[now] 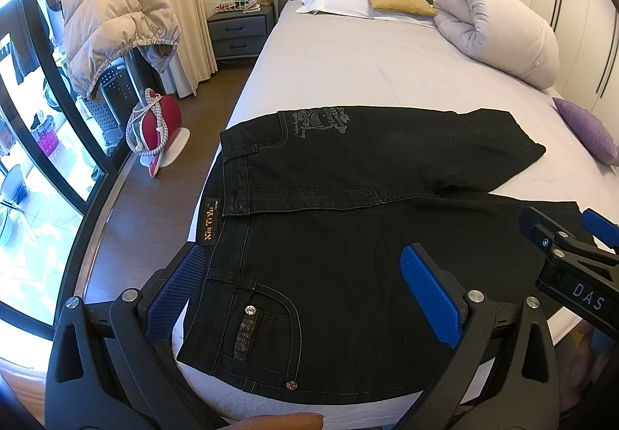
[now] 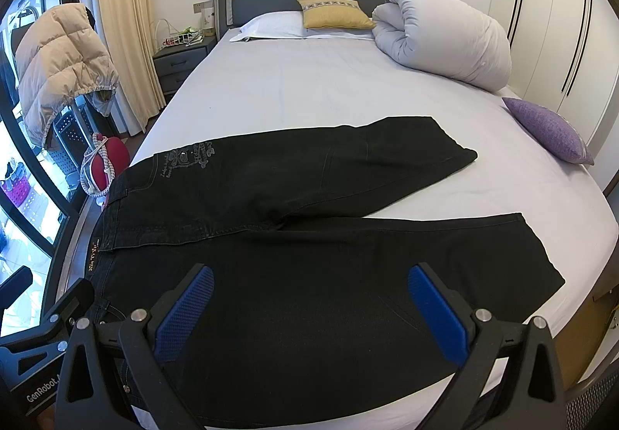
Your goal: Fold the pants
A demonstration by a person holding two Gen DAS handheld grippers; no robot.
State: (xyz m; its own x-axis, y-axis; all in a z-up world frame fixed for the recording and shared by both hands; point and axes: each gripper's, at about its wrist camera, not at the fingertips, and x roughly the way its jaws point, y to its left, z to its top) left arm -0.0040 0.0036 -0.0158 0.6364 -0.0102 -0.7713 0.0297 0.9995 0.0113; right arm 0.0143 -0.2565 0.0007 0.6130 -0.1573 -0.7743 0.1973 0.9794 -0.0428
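Observation:
Black jeans [image 1: 348, 205] lie flat on the bed, waistband to the left, two legs spread apart to the right; they also show in the right wrist view [image 2: 309, 213]. My left gripper [image 1: 305, 290] is open above the waist and pocket area, holding nothing. My right gripper [image 2: 309, 310] is open above the near leg, holding nothing. The right gripper also shows in the left wrist view [image 1: 561, 232] at the right edge.
The bed [image 2: 301, 89] has a pale sheet. A rolled white duvet [image 2: 445, 35], a yellow cushion [image 2: 332, 12] and a purple cushion [image 2: 549, 130] lie on it. A nightstand [image 1: 238, 29], a puffer jacket [image 1: 116, 16] and a red object [image 1: 162, 120] stand left of the bed.

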